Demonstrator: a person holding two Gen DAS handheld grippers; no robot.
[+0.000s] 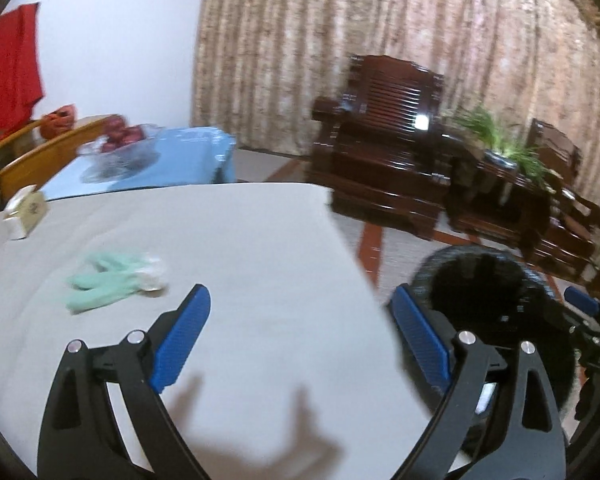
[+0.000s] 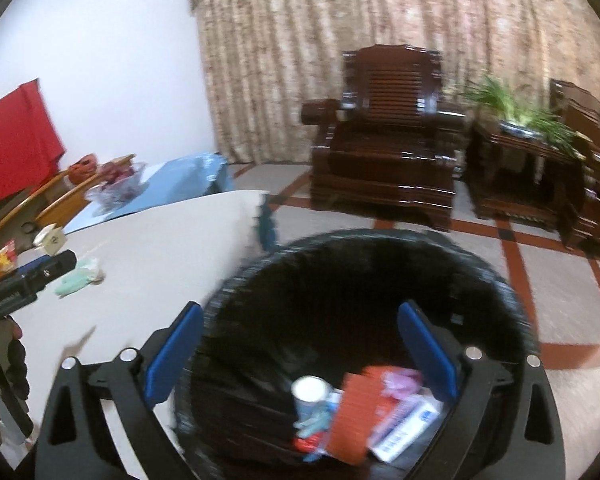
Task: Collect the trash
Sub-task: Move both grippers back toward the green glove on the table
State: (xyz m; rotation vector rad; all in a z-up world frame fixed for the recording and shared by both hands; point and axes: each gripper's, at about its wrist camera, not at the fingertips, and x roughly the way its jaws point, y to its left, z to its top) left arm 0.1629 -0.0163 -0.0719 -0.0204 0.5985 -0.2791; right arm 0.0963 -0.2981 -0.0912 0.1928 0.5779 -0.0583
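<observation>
A crumpled mint-green glove with clear wrap [image 1: 114, 280] lies on the grey table [image 1: 240, 248], ahead and left of my open, empty left gripper [image 1: 300, 300]. It also shows in the right wrist view [image 2: 78, 278]. A black bin [image 2: 360, 280] stands on the floor right of the table; it also shows in the left wrist view [image 1: 480, 276]. It holds a cup [image 2: 310, 394], a red packet [image 2: 354, 416] and other wrappers. My right gripper [image 2: 300, 312] is open and empty over the bin's mouth.
A small tissue box [image 1: 24, 216] sits at the table's far left. A blue-topped table with a fruit bowl [image 1: 120, 152] stands behind. Dark wooden armchairs [image 2: 384, 156] and a plant stand [image 2: 520, 152] fill the far right. A snack packet [image 2: 2, 262] lies at the left.
</observation>
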